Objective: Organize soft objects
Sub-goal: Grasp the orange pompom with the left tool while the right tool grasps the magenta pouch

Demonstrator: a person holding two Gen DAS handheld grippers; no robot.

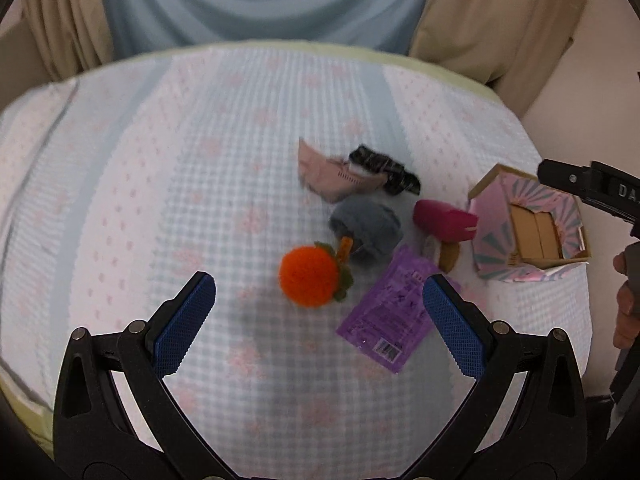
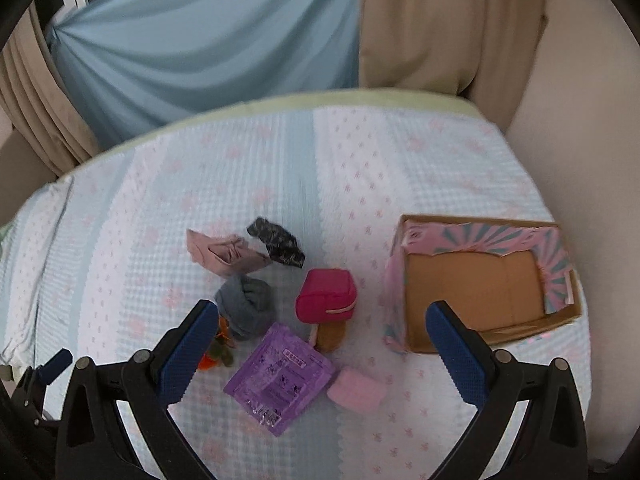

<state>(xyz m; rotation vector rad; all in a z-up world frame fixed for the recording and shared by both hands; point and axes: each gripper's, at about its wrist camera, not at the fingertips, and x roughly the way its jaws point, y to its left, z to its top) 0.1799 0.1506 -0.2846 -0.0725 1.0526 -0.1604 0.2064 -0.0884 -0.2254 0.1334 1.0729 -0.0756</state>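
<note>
An orange plush fruit (image 1: 307,279) lies on the bedspread (image 1: 160,200) just ahead of the left gripper (image 1: 319,298), whose jaws gape wide and empty. The right gripper (image 2: 321,322), equally wide, hovers over a purple packet (image 2: 280,376); a cardboard box (image 2: 480,280) sits ahead to its right.

Pale checked bedspread (image 2: 360,160) with pink flowers, light blue curtain (image 2: 208,28) behind, beige curtain (image 2: 448,20) beside it

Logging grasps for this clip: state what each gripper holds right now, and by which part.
Nothing is held. The left gripper and right gripper both hang open above the bedspread, with the soft items lying loose below.
</note>
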